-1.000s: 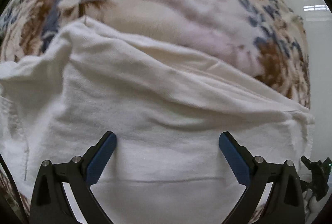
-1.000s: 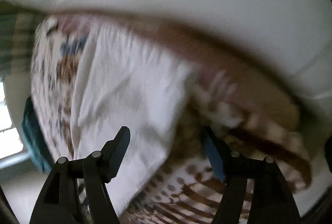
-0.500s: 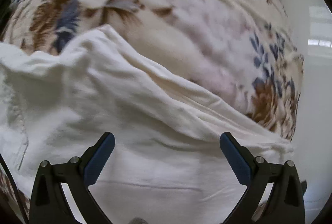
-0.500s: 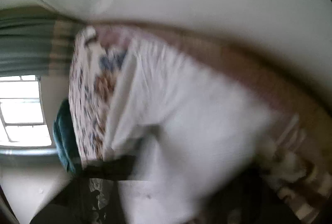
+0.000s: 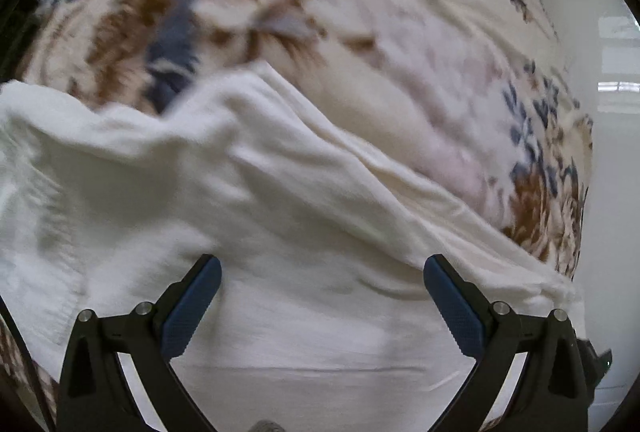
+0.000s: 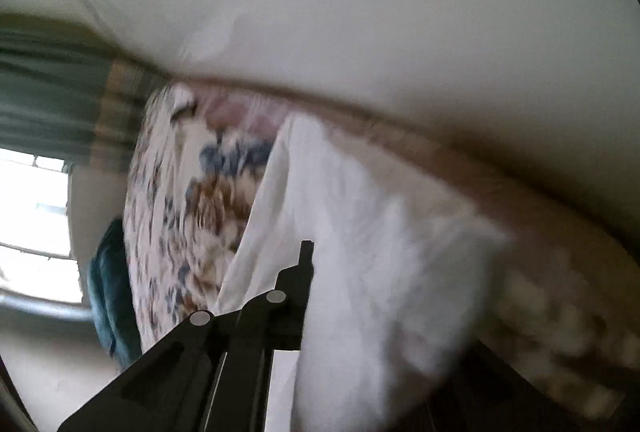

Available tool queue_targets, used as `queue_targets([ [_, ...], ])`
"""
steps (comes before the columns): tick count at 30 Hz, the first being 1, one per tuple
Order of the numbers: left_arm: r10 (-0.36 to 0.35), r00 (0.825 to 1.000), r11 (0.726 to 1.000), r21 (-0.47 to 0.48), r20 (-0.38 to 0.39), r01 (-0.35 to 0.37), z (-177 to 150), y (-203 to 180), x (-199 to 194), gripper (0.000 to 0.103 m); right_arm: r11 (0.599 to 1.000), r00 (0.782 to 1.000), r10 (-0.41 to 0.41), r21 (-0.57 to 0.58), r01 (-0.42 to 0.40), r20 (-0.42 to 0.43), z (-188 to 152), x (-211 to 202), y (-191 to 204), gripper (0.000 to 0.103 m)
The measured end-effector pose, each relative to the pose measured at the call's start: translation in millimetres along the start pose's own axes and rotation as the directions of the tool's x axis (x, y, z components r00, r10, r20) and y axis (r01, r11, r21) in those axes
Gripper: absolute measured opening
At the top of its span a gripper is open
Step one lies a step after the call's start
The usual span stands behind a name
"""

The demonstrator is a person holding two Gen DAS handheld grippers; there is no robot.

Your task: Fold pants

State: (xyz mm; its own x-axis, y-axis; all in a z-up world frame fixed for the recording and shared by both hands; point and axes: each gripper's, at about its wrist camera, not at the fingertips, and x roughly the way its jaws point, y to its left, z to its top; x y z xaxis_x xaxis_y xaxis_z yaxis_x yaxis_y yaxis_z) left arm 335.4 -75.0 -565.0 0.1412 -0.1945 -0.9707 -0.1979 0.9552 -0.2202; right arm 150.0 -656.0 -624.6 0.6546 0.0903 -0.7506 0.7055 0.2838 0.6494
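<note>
Left wrist view shows the white pants [image 5: 280, 232] spread over a floral blanket [image 5: 360, 31], the cloth soft, creased and slightly blurred. A long fold runs from the upper left down to the lower right, and a stitched seam shows at the left edge. The left gripper [image 5: 322, 296] hangs over the fabric with its blue-padded jaws wide apart and nothing pinched between them.

Right wrist view shows the right gripper [image 6: 306, 272] with its jaws together, clamped on an edge of the pants [image 6: 360, 232]; the white cloth bulges up to the right of the dark finger and hides the other one. Blur makes the exact spot of the grip hard to read.

The blanket [image 6: 180, 211] is cream with blue and brown flowers and covers a bed. A teal cloth [image 6: 108, 292] lies at its far edge, beside a bright window [image 6: 32, 211] and a striped green curtain [image 6: 60, 91]. A pale wall [image 6: 360, 11] fills the top of that view.

The pants' long axis runs diagonally in the left view, upper left to lower right; which end is the waist I cannot tell.
</note>
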Motion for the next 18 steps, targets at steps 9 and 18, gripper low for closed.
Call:
queue_targets([
  [9, 0.018, 0.984, 0.998, -0.069, 0.175, -0.006, 4.3, 82.4, -99.2, 0.103, 0.976, 0.996, -0.009, -0.216, 0.027, 0.085, -40.5, -68.7, 94.6, 0.005],
  [18, 0.042, 0.978, 0.979, -0.203, 0.204, 0.0, -13.0, 192.2, -170.7, 0.103, 0.767, 0.999, -0.038, -0.642, 0.019, -0.016, -226.9, -58.1, 280.4, 0.005],
])
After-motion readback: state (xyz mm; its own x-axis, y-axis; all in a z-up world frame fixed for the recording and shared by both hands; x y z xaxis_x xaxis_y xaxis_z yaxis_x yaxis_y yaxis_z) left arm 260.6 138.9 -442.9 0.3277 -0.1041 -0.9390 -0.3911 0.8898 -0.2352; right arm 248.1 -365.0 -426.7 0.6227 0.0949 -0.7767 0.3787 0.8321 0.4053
